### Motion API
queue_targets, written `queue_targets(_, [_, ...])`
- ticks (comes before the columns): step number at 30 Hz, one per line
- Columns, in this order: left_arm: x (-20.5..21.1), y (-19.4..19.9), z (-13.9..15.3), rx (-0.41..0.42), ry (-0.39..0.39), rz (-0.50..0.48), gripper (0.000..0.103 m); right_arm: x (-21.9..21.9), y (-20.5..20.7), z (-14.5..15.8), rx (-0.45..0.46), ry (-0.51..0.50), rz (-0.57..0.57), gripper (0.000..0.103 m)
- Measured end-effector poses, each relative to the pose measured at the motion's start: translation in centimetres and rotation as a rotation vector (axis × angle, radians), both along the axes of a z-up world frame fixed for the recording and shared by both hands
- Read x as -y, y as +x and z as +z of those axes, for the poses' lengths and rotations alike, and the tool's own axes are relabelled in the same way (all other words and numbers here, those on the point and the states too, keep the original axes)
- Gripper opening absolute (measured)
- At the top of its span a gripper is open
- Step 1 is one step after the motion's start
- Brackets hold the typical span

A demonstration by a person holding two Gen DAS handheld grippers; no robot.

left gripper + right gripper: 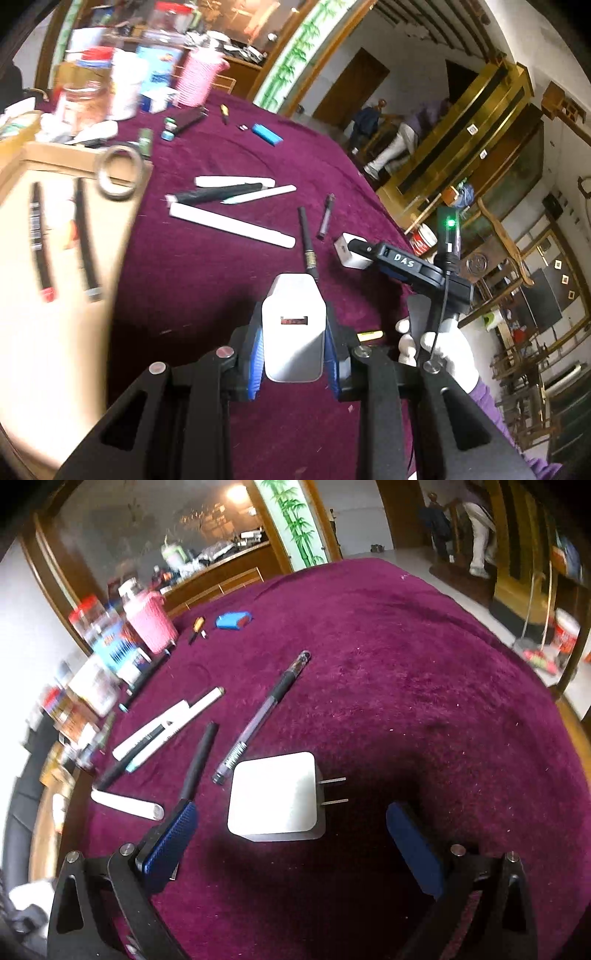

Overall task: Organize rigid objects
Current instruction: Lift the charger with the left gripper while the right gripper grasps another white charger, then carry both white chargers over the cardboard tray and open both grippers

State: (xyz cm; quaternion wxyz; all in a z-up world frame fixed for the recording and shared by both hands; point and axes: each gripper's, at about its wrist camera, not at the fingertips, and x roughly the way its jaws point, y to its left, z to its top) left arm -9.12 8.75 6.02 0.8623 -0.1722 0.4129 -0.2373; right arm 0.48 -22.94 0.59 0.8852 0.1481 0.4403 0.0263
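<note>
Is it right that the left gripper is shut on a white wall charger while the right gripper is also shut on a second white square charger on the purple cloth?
Not quite. The right gripper is open: in the right wrist view its blue pads stand apart from the second white square charger on the purple cloth. The left gripper is indeed shut on its white wall charger.

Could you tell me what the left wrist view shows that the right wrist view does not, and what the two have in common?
Only the left wrist view shows the left claw shut on a white charger, a cardboard box with a tape roll on its edge, and a gloved hand. Only the right wrist view shows the open right claw around a second white charger lying on the cloth, prongs pointing right. Both share the maroon cloth, the clear pen and the blue lighter.
</note>
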Motion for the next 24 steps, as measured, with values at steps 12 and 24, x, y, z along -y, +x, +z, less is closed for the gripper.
queue_targets(12, [-10.1,-3.6,0.4,0.041,-0.024,0.180,0.026,-3.3,1.0,0.2,-0.073,-0.208,0.070,0.069])
queue_targets(24, [-19.1,-1.5,-0.1,-0.023,0.088,0.350,0.026,-6.7,-2.5,5.9,0.018,0.011,0.180,0.070])
